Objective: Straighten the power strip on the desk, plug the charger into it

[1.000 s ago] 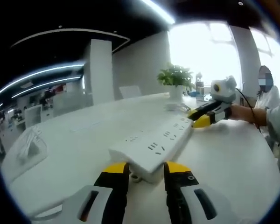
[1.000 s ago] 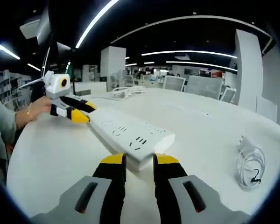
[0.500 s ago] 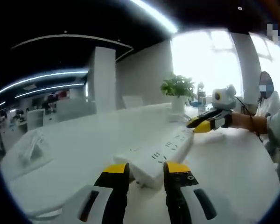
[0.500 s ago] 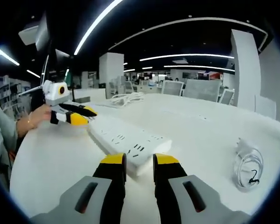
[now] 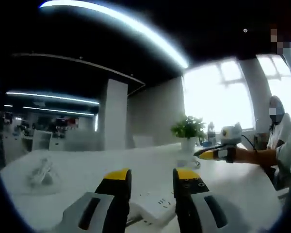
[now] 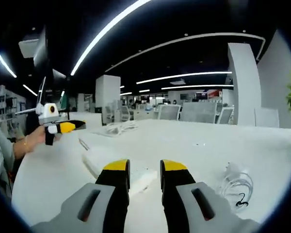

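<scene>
Left gripper (image 5: 151, 175), left gripper view: yellow-tipped fingers (image 5: 117, 175) parted by a moderate gap, released, nothing between them. Power strip (image 5: 155, 209): white, lying on the bench (image 5: 87, 170) low between and just beyond the finger bases, largely hidden by them; contact with the fingers cannot be told. Dark cable end at the strip's near left corner, beside the left finger.

Ahead and to the left of the fingers, well apart: charger (image 5: 42, 174), white with bundled cable, lying on the bench. Ahead to the right: potted plant (image 5: 188, 133) in a white pot; small white item on the bench in front of the pot, too blurred to name. Farther right: the right gripper (image 5: 206, 155), raised above the bench, held by a hand and sleeve.

Right gripper (image 6: 143, 166), right gripper view: fingers (image 6: 174, 166) parted about as wide, released, empty. Power strip (image 6: 106, 162) on the bench (image 6: 194, 145) just beyond and left of the fingertips, one end hidden behind the left finger. Charger (image 6: 235, 187) with coiled cable to the right of the fingers, near. White cable heap (image 6: 117, 128) farther ahead left. Left gripper (image 6: 70, 126) far left, raised, in a hand (image 6: 36, 141). Office chairs (image 6: 199, 112) beyond the bench.
</scene>
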The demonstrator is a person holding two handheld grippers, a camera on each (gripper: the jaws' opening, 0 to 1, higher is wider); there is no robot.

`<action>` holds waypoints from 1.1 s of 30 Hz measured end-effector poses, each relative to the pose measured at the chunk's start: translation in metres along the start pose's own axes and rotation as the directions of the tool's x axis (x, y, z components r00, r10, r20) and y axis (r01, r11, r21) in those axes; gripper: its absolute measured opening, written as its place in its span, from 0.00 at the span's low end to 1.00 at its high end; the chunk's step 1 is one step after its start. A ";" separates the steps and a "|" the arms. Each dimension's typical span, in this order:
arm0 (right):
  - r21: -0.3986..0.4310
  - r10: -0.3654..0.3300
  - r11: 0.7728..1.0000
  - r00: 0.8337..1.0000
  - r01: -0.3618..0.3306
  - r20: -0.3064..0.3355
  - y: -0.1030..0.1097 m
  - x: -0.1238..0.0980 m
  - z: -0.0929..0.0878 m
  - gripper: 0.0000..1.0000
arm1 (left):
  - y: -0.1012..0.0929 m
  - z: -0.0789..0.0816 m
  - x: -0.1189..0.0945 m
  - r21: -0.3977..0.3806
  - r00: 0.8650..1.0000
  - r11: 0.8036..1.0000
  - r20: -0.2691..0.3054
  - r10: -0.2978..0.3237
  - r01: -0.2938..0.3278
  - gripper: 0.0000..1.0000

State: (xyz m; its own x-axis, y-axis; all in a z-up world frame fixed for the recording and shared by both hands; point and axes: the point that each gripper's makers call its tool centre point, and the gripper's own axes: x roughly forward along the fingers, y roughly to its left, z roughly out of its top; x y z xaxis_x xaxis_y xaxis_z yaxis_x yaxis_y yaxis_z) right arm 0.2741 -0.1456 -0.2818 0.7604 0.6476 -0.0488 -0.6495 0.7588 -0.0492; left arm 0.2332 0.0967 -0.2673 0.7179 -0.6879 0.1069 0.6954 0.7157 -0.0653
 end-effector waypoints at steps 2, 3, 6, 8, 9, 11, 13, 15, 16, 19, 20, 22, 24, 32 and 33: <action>-0.012 -0.032 0.999 0.999 0.033 0.024 -0.014 -0.003 0.008 0.24 | -0.001 0.007 -0.002 -0.017 1.000 1.000 0.031 0.000 0.000 0.36; -0.016 -0.042 0.999 0.999 0.042 0.029 -0.018 -0.004 0.010 0.24 | -0.002 0.012 -0.003 -0.030 0.999 1.000 0.053 0.004 -0.002 0.37; -0.039 -0.079 0.996 0.996 0.081 0.050 -0.036 -0.007 0.018 0.24 | -0.001 0.018 -0.006 -0.040 0.996 0.999 0.086 0.009 -0.005 0.38; -0.049 -0.106 0.993 0.993 0.109 0.059 -0.049 -0.009 0.021 0.25 | 0.001 0.020 -0.007 -0.041 0.995 0.999 0.101 0.021 -0.017 0.39; -0.047 -0.118 0.991 0.991 0.121 0.062 -0.055 -0.010 0.021 0.26 | 0.003 0.021 -0.009 -0.045 0.994 0.999 0.109 0.029 -0.025 0.40; -0.047 -0.145 0.988 0.987 0.148 0.067 -0.067 -0.011 0.020 0.26 | 0.006 0.022 -0.011 -0.058 0.992 0.998 0.124 0.038 -0.031 0.42; -0.070 -0.178 0.981 0.982 0.182 0.060 -0.079 -0.012 0.017 0.26 | 0.008 0.024 -0.012 -0.063 0.990 0.997 0.130 0.047 -0.039 0.45; -0.085 -0.200 0.975 0.978 0.204 0.054 -0.089 -0.013 0.014 0.26 | 0.009 0.024 -0.014 -0.054 0.989 0.997 0.136 0.057 -0.050 0.45; -0.083 -0.208 0.974 0.977 0.212 0.051 -0.094 -0.012 0.012 0.26 | 0.011 0.025 -0.015 -0.051 0.989 0.997 0.136 0.063 -0.056 0.45; -0.060 -0.229 0.971 0.973 0.231 0.038 -0.107 -0.012 0.007 0.27 | 0.013 0.023 -0.016 -0.049 0.989 0.996 0.131 0.075 -0.069 0.45; -0.055 -0.235 0.970 0.971 0.236 0.037 -0.112 -0.011 0.006 0.27 | 0.013 0.023 -0.016 -0.050 0.989 0.996 0.130 0.075 -0.069 0.45; -0.047 -0.249 0.967 0.968 0.250 0.025 -0.121 -0.011 0.002 0.27 | 0.014 0.022 -0.016 -0.054 0.989 0.996 0.129 0.076 -0.070 0.45; -0.048 -0.260 0.964 0.965 0.261 0.015 -0.129 -0.010 -0.002 0.27 | 0.014 0.022 -0.017 -0.050 0.988 0.996 0.130 0.077 -0.071 0.45; -0.014 -0.286 0.958 0.958 0.285 -0.034 -0.154 -0.007 -0.020 0.27 | 0.011 0.023 -0.017 -0.053 0.989 0.997 0.133 0.067 -0.060 0.45; -0.013 -0.288 0.958 0.956 0.288 -0.046 -0.158 -0.006 -0.024 0.27 | 0.010 0.023 -0.017 -0.056 0.989 0.997 0.136 0.064 -0.057 0.45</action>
State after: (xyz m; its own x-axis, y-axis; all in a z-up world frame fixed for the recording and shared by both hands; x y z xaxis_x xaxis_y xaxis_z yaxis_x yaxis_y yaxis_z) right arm 0.3722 -0.2713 -0.2976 0.9142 0.3974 -0.0788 -0.4029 0.9122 -0.0739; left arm 0.2269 0.1183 -0.2471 0.7501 -0.6177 0.2361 0.6540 0.7458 -0.1265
